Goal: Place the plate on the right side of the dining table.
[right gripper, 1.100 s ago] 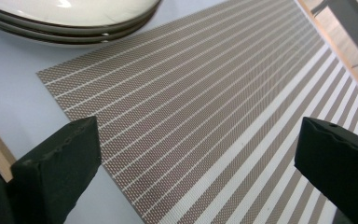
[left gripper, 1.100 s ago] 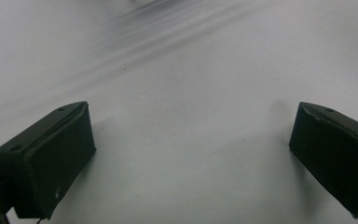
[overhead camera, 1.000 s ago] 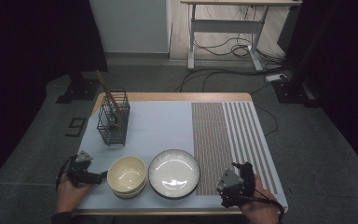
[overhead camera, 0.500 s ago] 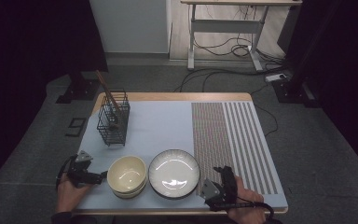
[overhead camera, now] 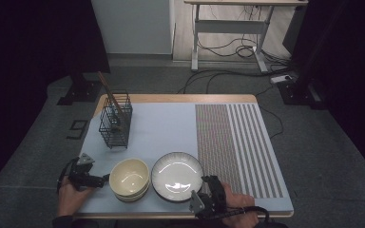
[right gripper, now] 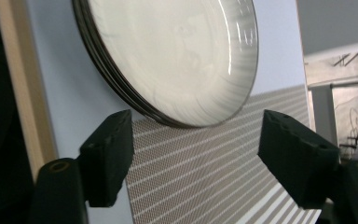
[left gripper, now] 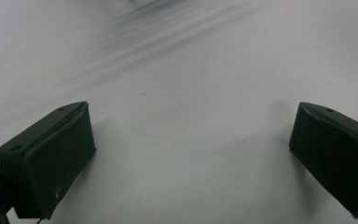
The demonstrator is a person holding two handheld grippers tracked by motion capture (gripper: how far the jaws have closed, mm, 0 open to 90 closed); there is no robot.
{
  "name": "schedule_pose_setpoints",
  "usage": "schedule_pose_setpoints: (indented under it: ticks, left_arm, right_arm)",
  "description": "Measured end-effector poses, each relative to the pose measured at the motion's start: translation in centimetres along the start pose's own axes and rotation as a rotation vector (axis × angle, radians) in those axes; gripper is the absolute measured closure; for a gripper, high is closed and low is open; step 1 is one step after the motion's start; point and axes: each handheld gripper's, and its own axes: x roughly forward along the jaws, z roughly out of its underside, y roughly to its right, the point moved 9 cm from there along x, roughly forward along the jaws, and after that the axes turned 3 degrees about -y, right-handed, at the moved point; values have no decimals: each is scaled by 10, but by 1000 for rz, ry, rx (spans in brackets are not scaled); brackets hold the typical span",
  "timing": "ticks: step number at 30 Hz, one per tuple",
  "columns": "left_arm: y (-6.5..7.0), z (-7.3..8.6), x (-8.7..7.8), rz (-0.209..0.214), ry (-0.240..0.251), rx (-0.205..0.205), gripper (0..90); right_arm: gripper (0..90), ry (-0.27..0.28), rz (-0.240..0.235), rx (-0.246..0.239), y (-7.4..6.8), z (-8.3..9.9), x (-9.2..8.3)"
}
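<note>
Black right tongs [right gripper: 193, 154], jaws just narrowing with nothing between them, lined up on my plate [right gripper: 177, 56] rim for a pinch, while left tongs [left gripper: 186, 158] waited released beside the bowl [overhead camera: 129, 178].

The setting is probably a lab or test room, though its edges are too dark to confirm. Indicators: a grey carpeted floor [overhead camera: 313, 156], a height-adjustable desk [overhead camera: 228, 28] with loose cables [overhead camera: 228, 50] beneath it, a power strip [overhead camera: 283, 79], and a staged table [overhead camera: 180, 98] covered by a mat [overhead camera: 171, 128].
</note>
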Motion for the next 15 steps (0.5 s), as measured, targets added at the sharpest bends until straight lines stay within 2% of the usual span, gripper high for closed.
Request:
schedule_pose_setpoints:
  ticks: [8,15]
  left_arm:
    - [0,0,0,0,0,1,0]
    - [0,0,0,1,0,1,0]
  right_arm:
    - [373,25,-24,-40,-10,-14,1]
    - [432,20,-53,-72,-18,-22,4]
